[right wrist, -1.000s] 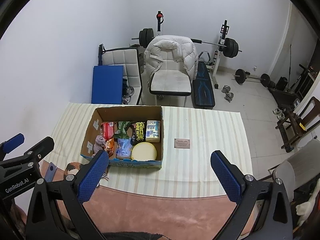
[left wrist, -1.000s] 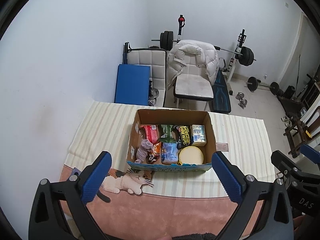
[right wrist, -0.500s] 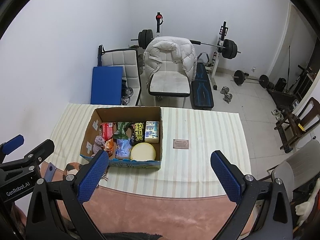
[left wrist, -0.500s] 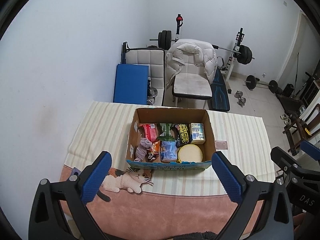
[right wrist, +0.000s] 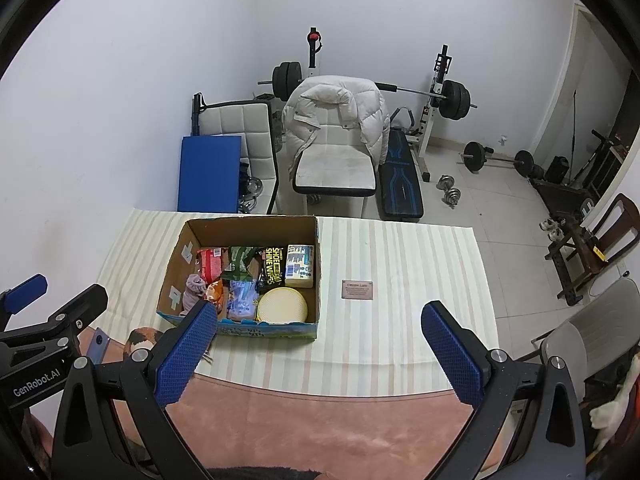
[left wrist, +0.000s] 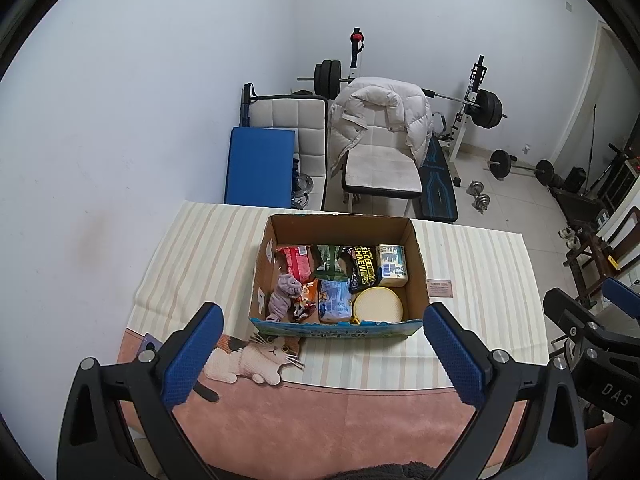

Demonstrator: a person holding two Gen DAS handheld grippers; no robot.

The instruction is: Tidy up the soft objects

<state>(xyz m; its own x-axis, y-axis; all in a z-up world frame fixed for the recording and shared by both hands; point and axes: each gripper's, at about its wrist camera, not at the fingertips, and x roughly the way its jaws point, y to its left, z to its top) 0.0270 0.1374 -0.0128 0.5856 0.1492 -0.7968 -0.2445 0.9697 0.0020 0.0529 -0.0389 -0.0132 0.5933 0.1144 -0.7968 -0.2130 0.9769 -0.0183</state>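
Observation:
An open cardboard box (left wrist: 418, 258) (right wrist: 318, 264) stands on the striped cloth of the table. It holds a grey plush toy (left wrist: 285, 291) (right wrist: 195, 286), a red packet (left wrist: 297, 261), a green packet (left wrist: 328, 258), a black shoe-wipes pack (left wrist: 364, 270) (right wrist: 274, 266), a blue packet (left wrist: 335, 301), a tissue pack (left wrist: 392, 265) and a round yellow pouch (left wrist: 378, 305) (right wrist: 282, 305). My left gripper (left wrist: 320, 354) is open and empty, above the table's near side in front of the box. My right gripper (right wrist: 316, 350) is open and empty, to the right of the box.
A small card (right wrist: 357, 289) lies on the cloth right of the box. A cat picture (left wrist: 256, 354) is printed on the mat. Behind the table stand a white chair with a jacket (left wrist: 380, 140), a blue pad (left wrist: 258, 168) and weight equipment (left wrist: 484, 108).
Both grippers have drawn back and risen slightly; the box sits a little farther away in both views. Both stay open and empty.

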